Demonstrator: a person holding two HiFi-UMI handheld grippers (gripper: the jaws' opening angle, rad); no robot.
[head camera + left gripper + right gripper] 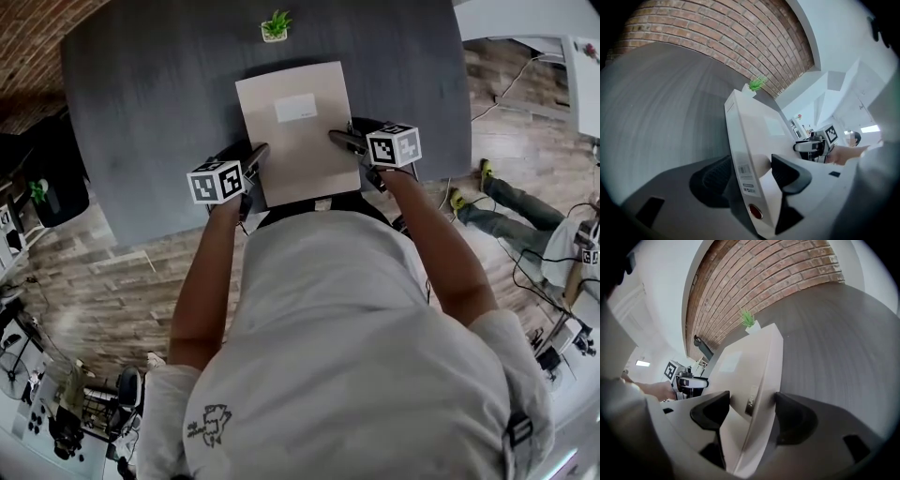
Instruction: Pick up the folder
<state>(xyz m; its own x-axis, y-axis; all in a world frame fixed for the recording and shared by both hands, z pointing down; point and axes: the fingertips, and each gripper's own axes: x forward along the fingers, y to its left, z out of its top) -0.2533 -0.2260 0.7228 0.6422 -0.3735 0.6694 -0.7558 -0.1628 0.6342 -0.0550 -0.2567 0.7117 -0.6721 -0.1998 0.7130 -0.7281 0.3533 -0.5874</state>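
1. Bench (141, 112): dark grey top with a rounded outline, standing on a wood-plank floor (112, 272).
2. Folder (295, 141): beige, lying flat on the bench, close to the near rim and directly in front of the person. A white label (295, 108) sits on the cover towards its far end.
3. Potted plant (275, 26): small and green, in a white pot. It stands beyond the folder's far edge, apart from it, by the far rim of the bench.
4. Left tongs (750, 171): at the folder's left long side, near the near corner, tilted down towards the bench.
   - Jaws are spread wide and straddle the spine.
   - The outer jaw is low on the bench side, just beside the spine.
   - The inner jaw stands over the cover with a gap showing, so nothing is pinched.
5. Spine, left gripper view: carries a printed sticker (746, 178) and a red round mark (754, 212) near the near end.
6. Right tongs (752, 406): at the opposite long side, also tilted down.
   - Jaws are spread with the folder's edge between them.
   - The inner jaw is clear of the cover.
   - The outer jaw is just beside the edge; whether it touches cannot be told.
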